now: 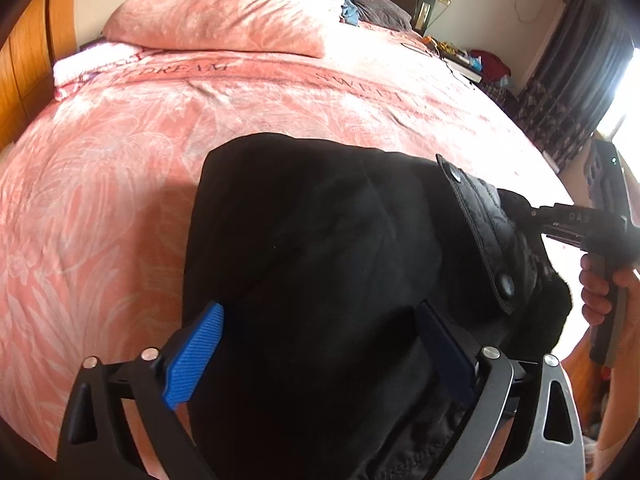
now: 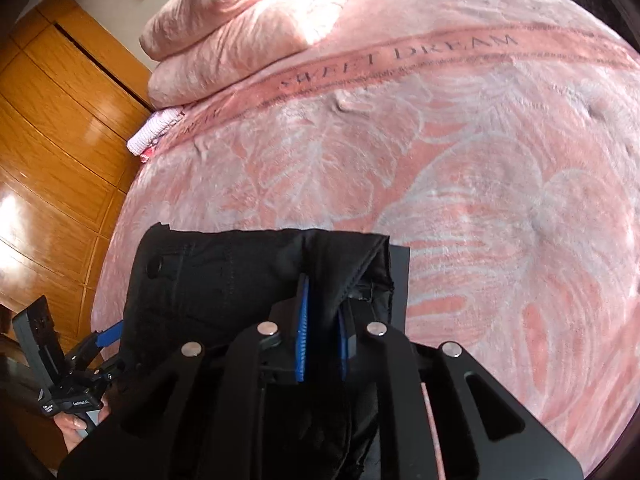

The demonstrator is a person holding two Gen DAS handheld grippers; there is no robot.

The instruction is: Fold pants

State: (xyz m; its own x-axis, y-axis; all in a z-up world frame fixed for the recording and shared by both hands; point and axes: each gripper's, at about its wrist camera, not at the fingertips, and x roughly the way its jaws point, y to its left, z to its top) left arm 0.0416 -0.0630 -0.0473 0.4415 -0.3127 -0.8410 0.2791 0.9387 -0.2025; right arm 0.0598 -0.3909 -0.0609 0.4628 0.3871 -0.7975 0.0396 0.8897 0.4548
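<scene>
We find the black pants (image 1: 320, 260) lying bunched on the pink bedspread (image 1: 120, 168). The right gripper (image 2: 322, 344) pinches a fold of them. The left gripper (image 1: 320, 344) stands spread wide over the cloth, gripping nothing.

Open pink blanket (image 2: 460, 152) beyond the pants (image 1: 320, 240) — folded quilt (image 1: 224, 20) blocking the far end

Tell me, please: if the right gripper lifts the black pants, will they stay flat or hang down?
Probably hang: the black pants lie in soft folds on the bed. The right gripper pinches only one edge, so the rest likely droops. The lining looks fleecy, so perhaps rather heavy.
</scene>
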